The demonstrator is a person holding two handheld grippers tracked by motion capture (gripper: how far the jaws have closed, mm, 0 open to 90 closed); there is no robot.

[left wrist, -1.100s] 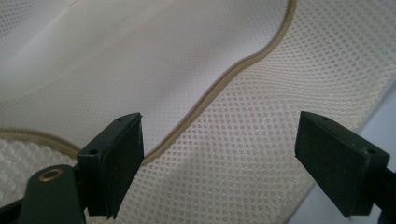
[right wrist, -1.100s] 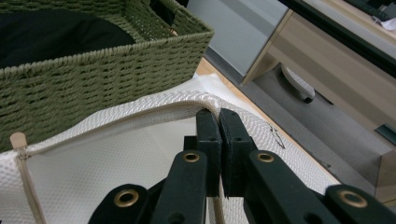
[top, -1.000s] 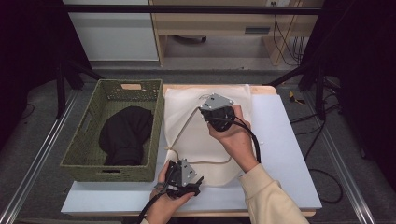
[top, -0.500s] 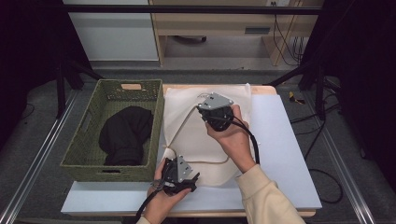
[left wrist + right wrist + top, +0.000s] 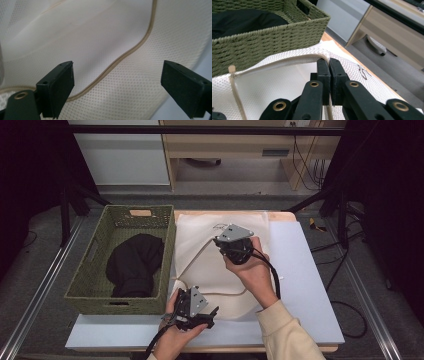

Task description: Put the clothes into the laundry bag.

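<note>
The right hand-held gripper [image 5: 229, 242] is held out over the middle of the surface [image 5: 300, 270], forearm running diagonally up from the lower edge, its jaws pinched tight on the zippered rim of the white mesh laundry bag [image 5: 210, 270] and lifting that edge. The left hand-held gripper [image 5: 200, 312] sits near the front edge in a curled hand, its jaws having just been opening; they stand wide apart over the mesh with nothing pressed between them.

The right gripper view shows the closed jaws on the beige zipper [image 5: 287, 60], with the green wicker basket [image 5: 262, 40] behind. The high view shows a black garment [image 5: 132, 265] lying in that basket, just left of the bag.

The bag lies flat, its long axis running from front to back of the surface, its open mouth facing the basket.
</note>
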